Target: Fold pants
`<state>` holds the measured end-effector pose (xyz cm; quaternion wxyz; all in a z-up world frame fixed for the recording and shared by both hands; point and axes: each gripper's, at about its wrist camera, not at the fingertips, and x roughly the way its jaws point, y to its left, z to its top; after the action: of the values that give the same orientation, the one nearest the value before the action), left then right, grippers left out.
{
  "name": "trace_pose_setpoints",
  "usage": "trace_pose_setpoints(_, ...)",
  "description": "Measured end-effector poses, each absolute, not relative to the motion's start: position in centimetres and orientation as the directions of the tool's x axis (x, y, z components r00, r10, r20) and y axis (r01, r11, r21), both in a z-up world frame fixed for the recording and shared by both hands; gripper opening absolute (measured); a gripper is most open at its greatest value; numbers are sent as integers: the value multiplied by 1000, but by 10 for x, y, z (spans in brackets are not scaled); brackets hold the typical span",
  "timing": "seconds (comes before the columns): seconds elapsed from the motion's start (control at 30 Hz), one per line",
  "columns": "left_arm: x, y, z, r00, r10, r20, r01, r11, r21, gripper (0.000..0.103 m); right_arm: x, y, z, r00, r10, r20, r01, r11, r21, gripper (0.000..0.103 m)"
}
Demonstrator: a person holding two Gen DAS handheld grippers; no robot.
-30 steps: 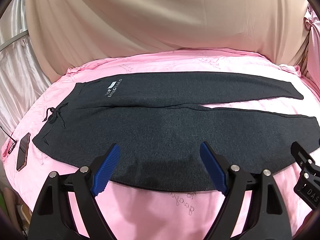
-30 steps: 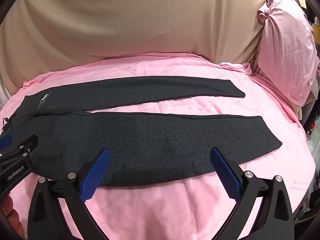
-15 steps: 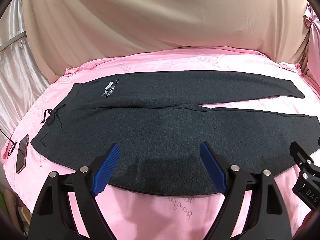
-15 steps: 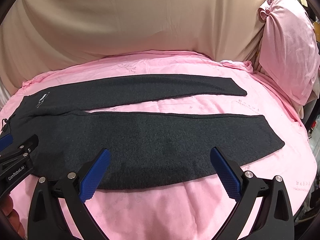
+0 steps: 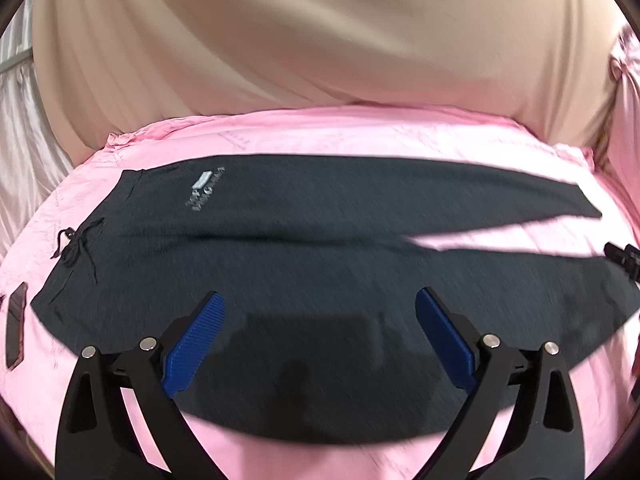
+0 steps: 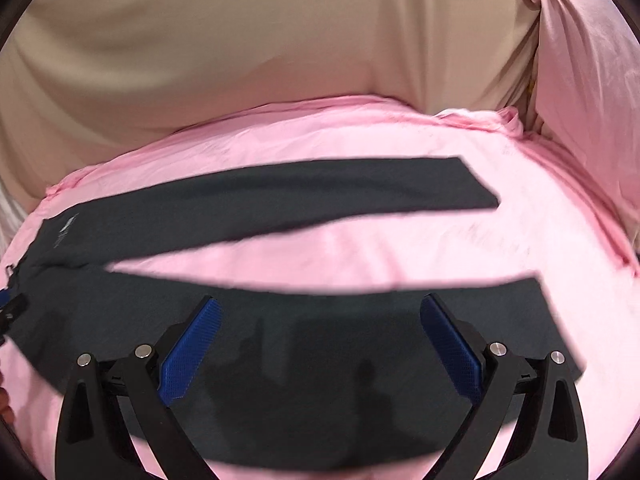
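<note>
though spread flat, pants (image 5: 320,264) unfolded

Pink bedsheet (image 5: 360,140) covers bed, faintly printed, wrinkled at far edge; beige draped cloth (image 5: 320,40) behind bed; pink pillow (image 6: 592,80) upright at right; dark phone (image 5: 16,330) flat on sheet, left edge; pale satin curtain (image 5: 20,120) far left.

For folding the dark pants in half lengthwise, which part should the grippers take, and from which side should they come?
Probably the near leg's outer edge. The pants lie flat on the pink sheet, legs spread in a narrow V. The left gripper could pinch near the waist end, the right gripper near the cuff, both from the near side, jaws open and empty, then carry this leg over the far one.
</note>
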<state>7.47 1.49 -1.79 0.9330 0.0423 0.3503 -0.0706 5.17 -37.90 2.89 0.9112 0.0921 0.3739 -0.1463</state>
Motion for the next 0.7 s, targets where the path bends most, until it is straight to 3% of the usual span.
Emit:
trace_pose_setpoints(0.2,142,59,-3,760,-65,-647,105,994,23,94,125,-495,17,627,-219,-748,366,930,35,98)
trace_pose_setpoints(0.3,192,89,5,764,25,-644,26,997,69,94,163,-530,2,591,-203,-780,363,931,33,96)
trace_pose_setpoints(0.43,268,142,10,738,119,-664,-47,991,126,94,198,-554,-19,553,-162,-817,352,935,53,94)
trace_pose_setpoints(0.63,356,236,2,669,163,-725,-138,986,93,94,221,-563,-39,540,-123,-832,331,941,76,95)
trace_pose_setpoints(0.7,378,264,-6,647,187,-739,-174,980,95,94,224,-561,-40,552,-112,-826,314,946,82,91)
